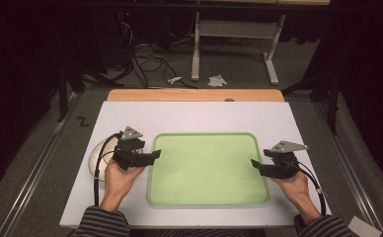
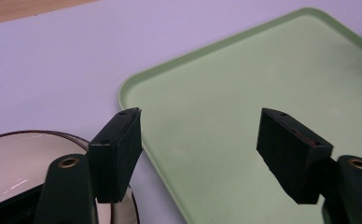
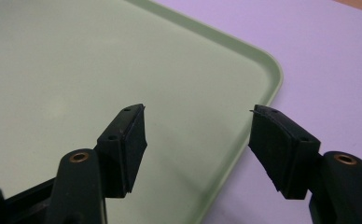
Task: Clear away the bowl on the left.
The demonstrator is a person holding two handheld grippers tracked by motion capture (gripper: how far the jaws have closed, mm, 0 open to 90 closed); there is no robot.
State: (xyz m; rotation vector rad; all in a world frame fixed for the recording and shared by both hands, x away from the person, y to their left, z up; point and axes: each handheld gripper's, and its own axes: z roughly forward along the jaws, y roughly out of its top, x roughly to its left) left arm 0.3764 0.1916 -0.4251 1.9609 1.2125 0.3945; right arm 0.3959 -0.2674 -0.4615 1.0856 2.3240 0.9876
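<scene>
Two grippers: left gripper (image 1: pixel 156 154) and right gripper (image 1: pixel 253 163), one at each short side of the tray (image 1: pixel 209 197), both pointing inward at it.
Tray look: pale green, flat, rectangular with rounded corners and a low raised rim; its floor is bare and faintly scuffed.
Tray place: between the two sets of fingers; in the left gripper view its corner (image 2: pixel 128 88) lies just ahead of the left-hand finger (image 2: pixel 118 151), and in the right gripper view its rim (image 3: pixel 263 88) runs between the fingers (image 3: pixel 125 147).
Left fingers: spread wide, released, nothing between them, hanging over the tray's edge.
Right fingers: spread wide, released, nothing gripped, over the tray's near corner.
Plate (image 2: pixel 16 163): white with a dark rim line, beneath and behind the left gripper's finger, just beside the tray but apart from it; nothing on it that can be seen.
Surface: white board (image 1: pixel 189 116) on a wooden table (image 1: pixel 194 95).
Room: dim; grey carpet, cables (image 1: pixel 145 61) and a white table frame (image 1: pixel 231 37) beyond the far edge.
Person: striped sleeves (image 1: pixel 100 223) at the near edge.
</scene>
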